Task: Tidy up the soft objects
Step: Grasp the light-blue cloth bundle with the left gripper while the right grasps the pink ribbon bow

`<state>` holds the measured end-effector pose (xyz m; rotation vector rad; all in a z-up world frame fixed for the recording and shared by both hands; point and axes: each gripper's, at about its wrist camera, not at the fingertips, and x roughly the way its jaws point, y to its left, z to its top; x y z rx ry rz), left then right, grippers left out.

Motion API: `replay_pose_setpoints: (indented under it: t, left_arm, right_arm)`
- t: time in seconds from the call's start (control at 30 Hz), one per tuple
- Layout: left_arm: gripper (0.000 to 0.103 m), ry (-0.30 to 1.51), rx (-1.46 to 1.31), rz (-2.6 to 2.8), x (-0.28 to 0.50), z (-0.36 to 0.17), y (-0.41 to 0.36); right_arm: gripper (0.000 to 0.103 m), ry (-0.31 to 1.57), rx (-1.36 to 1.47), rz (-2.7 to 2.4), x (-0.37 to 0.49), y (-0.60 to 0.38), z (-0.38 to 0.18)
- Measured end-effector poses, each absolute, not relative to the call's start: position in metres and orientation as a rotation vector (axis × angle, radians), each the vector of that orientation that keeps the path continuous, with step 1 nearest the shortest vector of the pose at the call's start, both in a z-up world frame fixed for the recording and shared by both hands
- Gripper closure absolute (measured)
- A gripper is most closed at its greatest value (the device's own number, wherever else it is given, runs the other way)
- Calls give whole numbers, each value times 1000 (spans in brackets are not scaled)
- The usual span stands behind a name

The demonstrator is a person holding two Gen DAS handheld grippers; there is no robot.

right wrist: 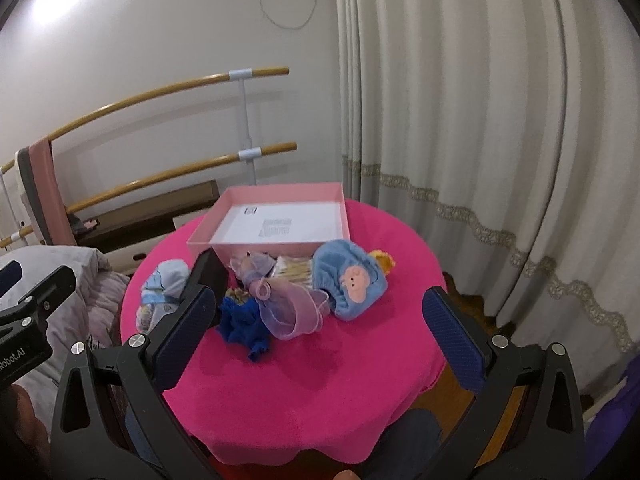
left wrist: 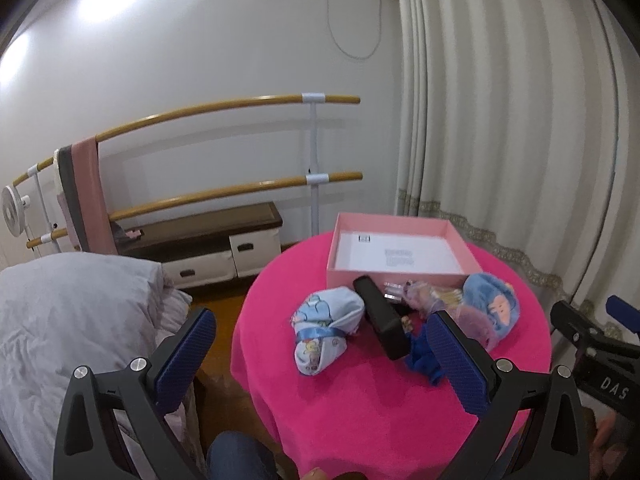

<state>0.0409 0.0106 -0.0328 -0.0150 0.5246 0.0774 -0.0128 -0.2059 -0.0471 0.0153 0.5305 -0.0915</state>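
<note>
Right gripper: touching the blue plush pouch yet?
Apart. In the right wrist view the right gripper has open jaws, and bare pink tablecloth separates them from the blue plush pouch.

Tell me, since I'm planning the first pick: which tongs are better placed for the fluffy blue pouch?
Probably right. The right tongs open toward the fluffy blue pouch; the left tongs face the printed cloth bundle.

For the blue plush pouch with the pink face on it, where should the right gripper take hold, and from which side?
Probably from above on the near side, pinching the gathered, elastic-looking rim of the blue plush pouch at its lower end. That edge faces the right gripper, is bare of neighbours, and its ruffled fabric is thin enough to pinch. Its far side crowds the pink box and a yellow item.
</note>
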Motion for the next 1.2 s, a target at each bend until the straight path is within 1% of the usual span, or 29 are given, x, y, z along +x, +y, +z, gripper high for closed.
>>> replay_pose_setpoints:
  t: [0.47, 0.93, 1.0, 1.1, 1.2]
  left_arm:
    - [0, 662, -47, 112, 120, -82, 36]
    - [0, 778, -14, 132, 220, -154, 47]
    - [0, 795, -19, 121, 233, -162, 48]
    - [0, 821, -22, 102, 249, -172, 48]
    - [0, 846, -33, 87, 265, -184, 51]
  right_arm:
    - [0, 646, 9, -28, 48, -202, -83]
    - [1, 756, -52, 35, 116, -185, -115]
    - [9, 782, -71, 59, 127, -180, -122]
    - [17, 817, -90, 88, 142, -172, -131]
    - [20, 835, -105, 97, 152, -169, -137]
